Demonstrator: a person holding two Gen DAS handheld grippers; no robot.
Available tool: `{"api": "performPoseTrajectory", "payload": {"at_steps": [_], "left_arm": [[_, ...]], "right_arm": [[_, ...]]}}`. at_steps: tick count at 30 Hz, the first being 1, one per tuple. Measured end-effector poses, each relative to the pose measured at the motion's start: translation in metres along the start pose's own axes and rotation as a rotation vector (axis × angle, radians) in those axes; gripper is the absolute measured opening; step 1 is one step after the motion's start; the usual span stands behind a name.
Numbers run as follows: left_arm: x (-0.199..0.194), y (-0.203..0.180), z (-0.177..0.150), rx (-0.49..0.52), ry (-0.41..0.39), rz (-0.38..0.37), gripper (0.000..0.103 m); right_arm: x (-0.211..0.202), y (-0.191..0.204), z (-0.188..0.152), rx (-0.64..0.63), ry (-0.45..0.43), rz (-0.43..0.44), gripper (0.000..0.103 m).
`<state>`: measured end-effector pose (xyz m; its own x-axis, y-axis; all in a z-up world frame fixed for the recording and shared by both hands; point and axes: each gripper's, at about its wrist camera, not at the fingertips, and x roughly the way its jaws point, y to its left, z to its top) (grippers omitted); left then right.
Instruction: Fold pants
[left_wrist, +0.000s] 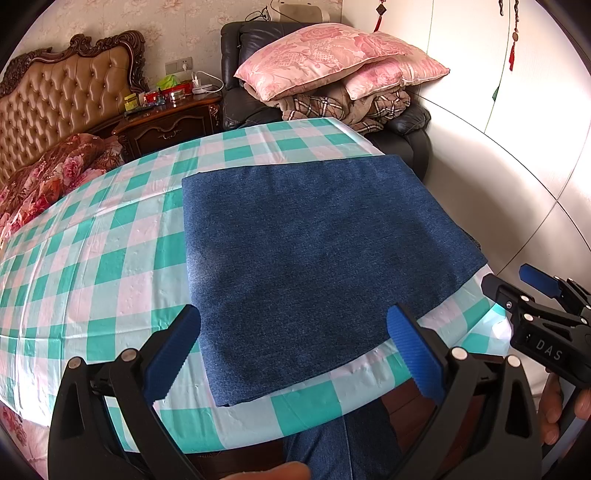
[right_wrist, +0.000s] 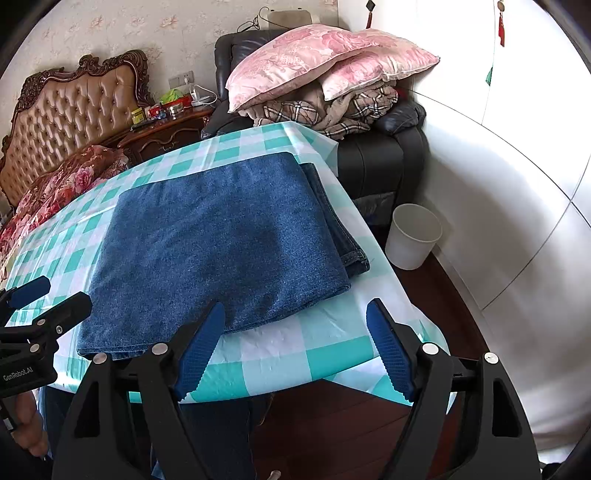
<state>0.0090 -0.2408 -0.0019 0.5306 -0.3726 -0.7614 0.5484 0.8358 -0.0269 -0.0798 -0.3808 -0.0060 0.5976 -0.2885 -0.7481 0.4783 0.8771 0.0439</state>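
Note:
The blue denim pants (left_wrist: 314, 258) lie folded into a flat rectangle on the green and white checked table (left_wrist: 92, 258). They also show in the right wrist view (right_wrist: 214, 251), with stacked layers at the right edge. My left gripper (left_wrist: 295, 350) is open and empty above the pants' near edge. My right gripper (right_wrist: 295, 350) is open and empty above the table's near right corner, just off the pants. The right gripper also shows at the right of the left wrist view (left_wrist: 535, 291), and the left gripper at the left of the right wrist view (right_wrist: 40, 299).
A dark armchair (right_wrist: 376, 158) with pink pillows (right_wrist: 325, 55) and a plaid blanket stands behind the table. A white bin (right_wrist: 413, 236) is on the floor by the white wall. A bed (left_wrist: 55, 170) and nightstand (left_wrist: 170, 122) are at the far left.

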Motion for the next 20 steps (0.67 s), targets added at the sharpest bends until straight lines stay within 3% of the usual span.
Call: {"api": "performPoseTrajectory", "payload": {"at_steps": [7,11,14,16,20], "left_arm": [[0.000,0.000,0.000,0.004,-0.006,0.000,0.101],[-0.006,-0.002,0.001,0.018,-0.068,-0.015,0.101],[-0.007,0.005,0.006,-0.006,-0.073,-0.064,0.101],[-0.015,0.024,0.007,-0.052,-0.093,-0.093,0.101],[-0.052,0.116,-0.018,-0.223,-0.188,0.065,0.101]], "right_arm": [[0.000,0.000,0.000,0.001,0.000,0.000,0.076],[0.000,-0.001,0.001,0.001,0.003,0.001,0.076],[0.002,0.000,0.000,0.006,0.004,0.004,0.076],[0.003,0.001,-0.001,0.013,0.002,0.000,0.077],[0.006,0.003,0.001,0.060,-0.017,0.012,0.084]]}}
